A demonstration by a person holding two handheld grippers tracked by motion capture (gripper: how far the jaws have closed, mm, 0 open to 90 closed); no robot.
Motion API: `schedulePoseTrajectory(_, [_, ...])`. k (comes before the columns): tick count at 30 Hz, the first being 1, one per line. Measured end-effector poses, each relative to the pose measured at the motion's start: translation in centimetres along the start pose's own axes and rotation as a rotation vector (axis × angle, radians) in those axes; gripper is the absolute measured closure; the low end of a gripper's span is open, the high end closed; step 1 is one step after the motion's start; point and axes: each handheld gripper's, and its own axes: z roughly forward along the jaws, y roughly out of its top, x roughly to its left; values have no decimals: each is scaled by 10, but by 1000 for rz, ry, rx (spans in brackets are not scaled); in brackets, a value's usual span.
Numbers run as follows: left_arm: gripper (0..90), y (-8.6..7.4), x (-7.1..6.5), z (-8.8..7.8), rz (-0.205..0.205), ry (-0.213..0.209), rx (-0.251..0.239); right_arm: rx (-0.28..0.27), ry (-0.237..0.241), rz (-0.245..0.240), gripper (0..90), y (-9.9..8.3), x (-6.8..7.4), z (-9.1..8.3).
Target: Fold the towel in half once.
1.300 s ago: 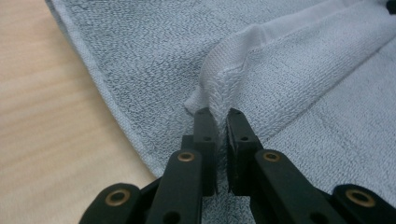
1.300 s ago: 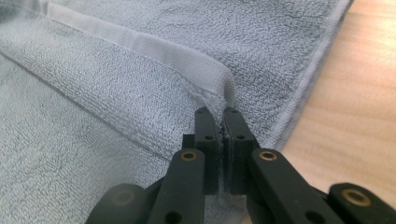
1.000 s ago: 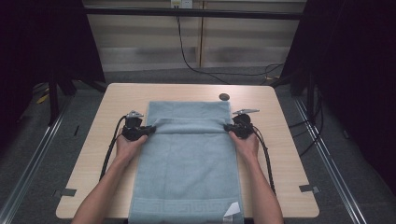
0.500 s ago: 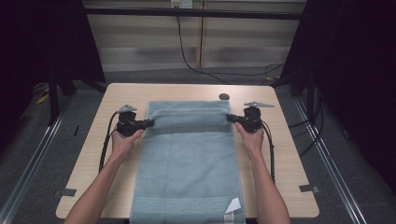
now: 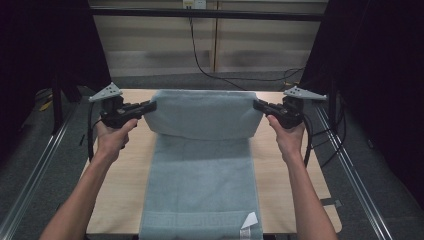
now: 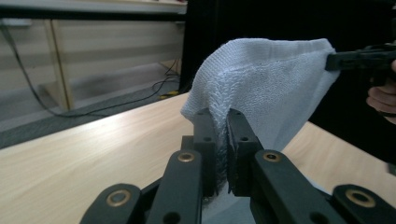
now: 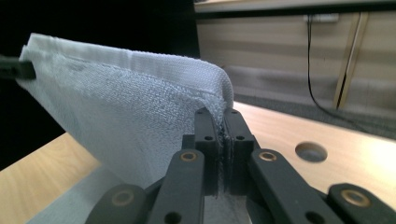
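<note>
Two tongs hold one pale blue-grey towel (image 5: 202, 165) in the high view. The left tongs (image 5: 148, 106) and the right tongs (image 5: 258, 105) each pinch a far corner and hold that end up off the bench (image 5: 122, 200), stretched level between them, so the lifted part hangs as a flap over the rest. The rest of the towel lies flat down the middle of the bench, its near end carrying a woven key-pattern border and a white label (image 5: 248, 223) at the bench's near edge.

In the left gripper view, the left tongs (image 6: 222, 122) are clamped on a fold of looped terry cloth, the towel (image 6: 266, 84) rising from the jaws and spanning to the other tongs (image 6: 329, 61) at the upper right.

In the right gripper view, the right tongs (image 7: 220, 122) are closed on the towel's (image 7: 126, 107) hemmed corner; the cloth sags away to the left. A round hole (image 7: 310, 151) sits in the bench top (image 7: 280, 126) just beyond.
</note>
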Motion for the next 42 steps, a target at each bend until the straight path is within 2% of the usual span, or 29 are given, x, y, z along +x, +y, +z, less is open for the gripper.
schedulePoseTrajectory(2, [849,2,-8,-8,19,4,4,-10,19,-17,871,7,9,-10])
schedulePoseTrajectory(3, [849,2,-12,-12,31,-7,1,-13,29,-30,872,9,14,-15])
schedulePoseTrajectory(6, [848,-12,-22,-24,41,-28,10,14,46,-64,871,5,27,-27])
schedulePoseTrajectory(8, [848,-30,-27,-31,23,-42,8,40,59,-66,871,-6,32,-34])
schedulePoseTrajectory(11, [848,-60,-36,-41,13,-64,34,59,85,-46,871,-29,36,-45])
schedulePoseTrajectory(14, [849,-76,-45,-52,-10,-77,41,83,108,-41,871,-47,47,-55])
schedulePoseTrajectory(17, [847,-91,-54,-64,-2,-94,52,102,126,-42,871,-61,59,-66])
schedulePoseTrajectory(20, [840,-121,-60,-67,-9,-106,109,135,144,-34,868,-81,70,-76])
schedulePoseTrajectory(22, [834,-144,-62,-64,-11,-111,172,175,150,-25,866,-99,74,-79])
schedulePoseTrajectory(24, [832,-166,-60,-60,-43,-116,225,241,163,-1,864,-122,77,-78])
schedulePoseTrajectory(27, [820,-186,-64,-56,-36,-125,311,323,177,28,859,-155,80,-77])
schedulePoseTrajectory(28, [814,-189,-67,-56,-20,-131,333,340,182,30,850,-163,81,-78])
schedulePoseTrajectory(30, [780,-196,-71,-57,-18,-142,364,363,195,49,829,-174,82,-82])
schedulePoseTrajectory(33, [726,-203,-76,-63,-47,-143,403,400,197,29,803,-185,87,-93])
schedulePoseTrajectory(35, [685,-202,-80,-69,-51,-151,392,419,187,22,778,-187,90,-102])
schedulePoseTrajectory(38, [619,-196,-84,-81,-58,-170,331,392,215,36,735,-189,95,-117])
schedulePoseTrajectory(39, [596,-193,-85,-84,-66,-167,309,392,214,32,715,-189,97,-121])
schedulePoseTrajectory(40, [583,-190,-84,-86,-59,-177,295,389,212,35,713,-190,98,-124])
schedulePoseTrajectory(42, [572,-182,-82,-87,-52,-168,274,388,208,29,692,-189,97,-125])
